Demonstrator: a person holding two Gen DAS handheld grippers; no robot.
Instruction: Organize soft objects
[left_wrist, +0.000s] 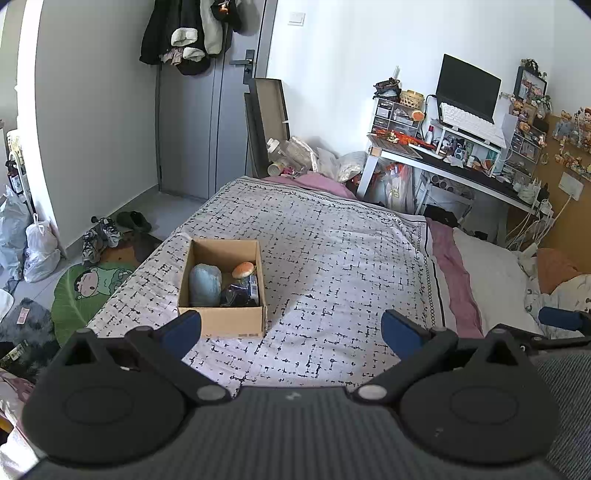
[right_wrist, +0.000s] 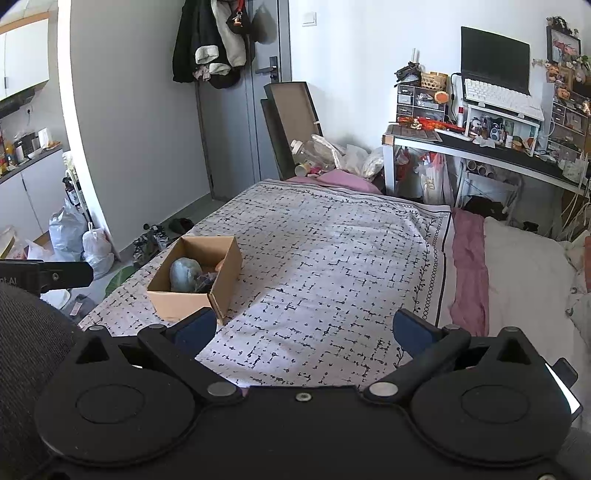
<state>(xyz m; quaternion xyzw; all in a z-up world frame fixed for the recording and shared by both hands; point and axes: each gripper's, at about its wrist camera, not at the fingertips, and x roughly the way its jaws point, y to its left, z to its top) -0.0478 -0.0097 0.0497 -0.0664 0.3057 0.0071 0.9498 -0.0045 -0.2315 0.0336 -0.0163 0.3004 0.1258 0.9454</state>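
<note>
With both my left tongs (left_wrist: 291, 330) and right tongs (right_wrist: 304, 332) spread wide and empty, a careless reach could tip the box (left_wrist: 223, 288) off the bed (left_wrist: 332, 258) edge.

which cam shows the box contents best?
Left wrist: it looks down into the cardboard box, showing the blue-grey plush, mushroom toy and a dark item. Right wrist sees the box obliquely; its wall hides most.

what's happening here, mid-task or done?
Neither gripper holds anything. The left gripper and right gripper are both open above the patterned bedspread. The cardboard box sits on the bed near its left edge and already holds a blue-grey soft item, an orange-capped mushroom-like toy and something dark. No other loose soft items show on the bedspread.
</note>
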